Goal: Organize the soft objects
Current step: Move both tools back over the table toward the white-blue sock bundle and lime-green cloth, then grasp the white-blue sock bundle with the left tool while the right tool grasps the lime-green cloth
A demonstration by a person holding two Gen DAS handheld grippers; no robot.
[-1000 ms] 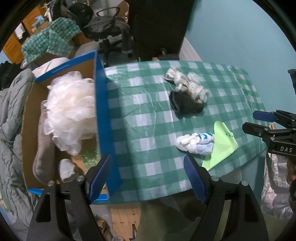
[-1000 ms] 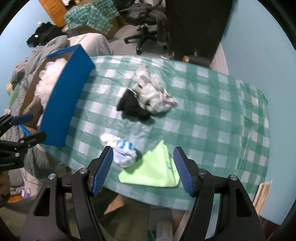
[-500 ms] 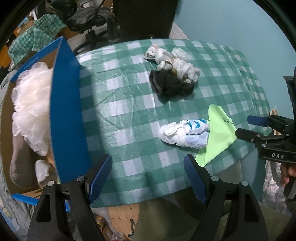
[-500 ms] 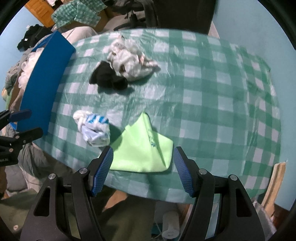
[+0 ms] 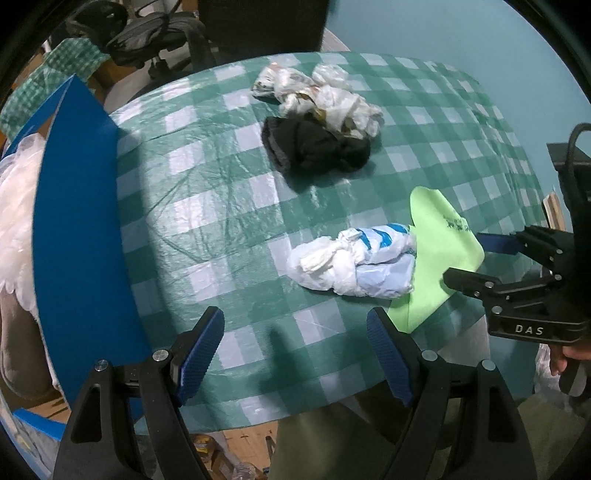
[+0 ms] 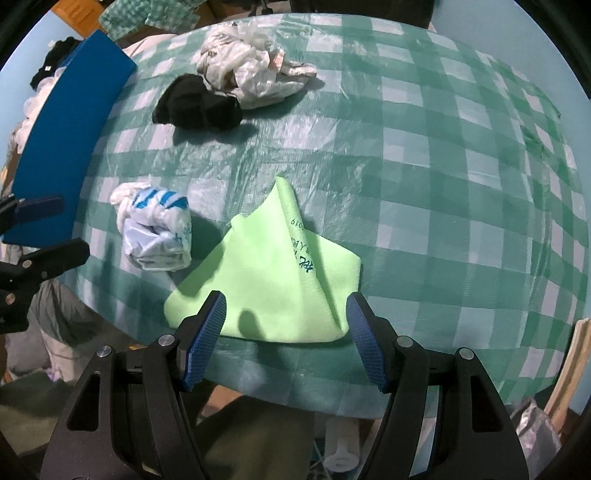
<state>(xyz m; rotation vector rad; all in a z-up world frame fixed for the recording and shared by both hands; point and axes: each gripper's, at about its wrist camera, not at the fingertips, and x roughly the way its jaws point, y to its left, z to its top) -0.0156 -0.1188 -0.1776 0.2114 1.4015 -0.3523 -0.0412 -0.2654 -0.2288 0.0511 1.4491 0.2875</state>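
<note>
On the green checked table (image 5: 207, 192) lie a lime green cloth (image 6: 273, 273), a white and blue crumpled bag (image 5: 354, 258) (image 6: 155, 229), a black sock bundle (image 5: 317, 147) (image 6: 199, 103) and a crumpled white printed bag (image 5: 325, 99) (image 6: 251, 70). My right gripper (image 6: 286, 325) is open, its jaws on either side of the green cloth's near edge, just above it. My left gripper (image 5: 295, 339) is open and empty over the table's near edge, short of the white and blue bag.
A blue-edged cardboard box (image 5: 77, 229) (image 6: 62, 147) stands at the table's left, holding a white mesh puff (image 5: 14, 206). An office chair (image 5: 155, 33) and a dark cabinet stand behind the table. The right gripper shows at the right of the left wrist view (image 5: 480, 258).
Both grippers moved forward and lower toward the table. The right one closed in on the green cloth; the left one swung right, away from the box, toward the white and blue bag.
</note>
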